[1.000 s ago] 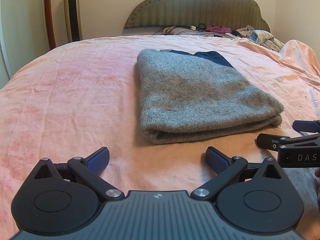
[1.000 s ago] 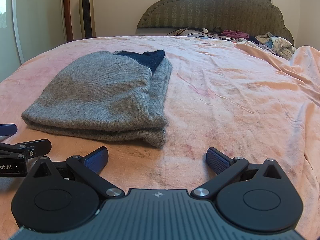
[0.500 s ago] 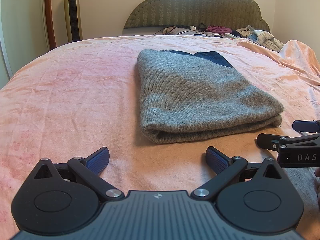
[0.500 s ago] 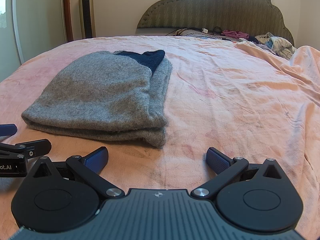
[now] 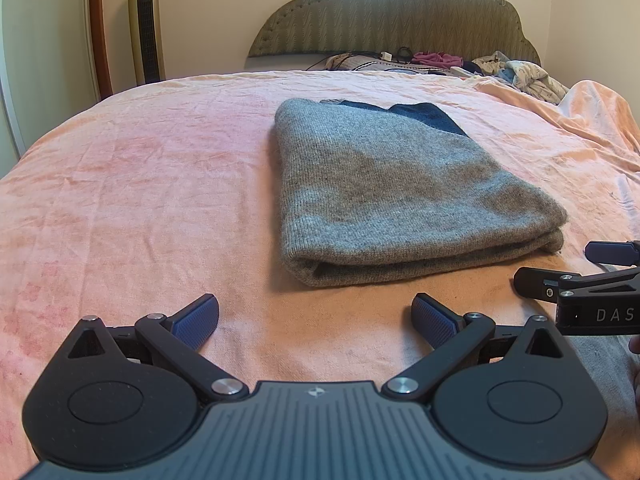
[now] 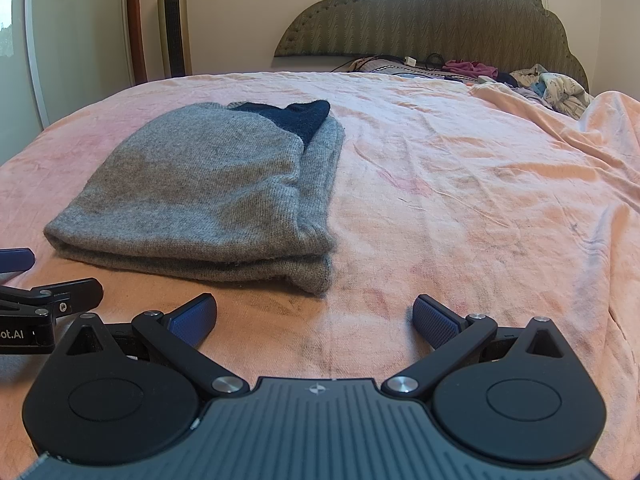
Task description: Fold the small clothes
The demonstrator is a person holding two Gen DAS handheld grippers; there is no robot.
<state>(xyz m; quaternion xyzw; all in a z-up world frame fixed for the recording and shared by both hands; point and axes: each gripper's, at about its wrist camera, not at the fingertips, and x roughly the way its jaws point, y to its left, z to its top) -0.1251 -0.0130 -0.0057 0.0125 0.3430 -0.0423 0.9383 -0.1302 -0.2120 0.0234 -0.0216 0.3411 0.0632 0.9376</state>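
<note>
A grey knitted garment [image 5: 400, 196] with a dark blue part at its far end lies folded flat on the pink bedspread [image 5: 140, 184]. It also shows in the right wrist view [image 6: 208, 196], left of centre. My left gripper [image 5: 316, 316] is open and empty, just short of the garment's near folded edge. My right gripper [image 6: 316, 314] is open and empty, near the garment's near right corner. Each gripper shows at the edge of the other's view: the right one [image 5: 600, 268] and the left one [image 6: 40, 280].
A padded headboard [image 5: 400, 12] stands at the far end of the bed, with loose clothes and cables [image 5: 436, 58] below it. A rumpled blanket [image 6: 580, 128] lies at the far right. A tower fan [image 5: 146, 24] stands by the wall on the left.
</note>
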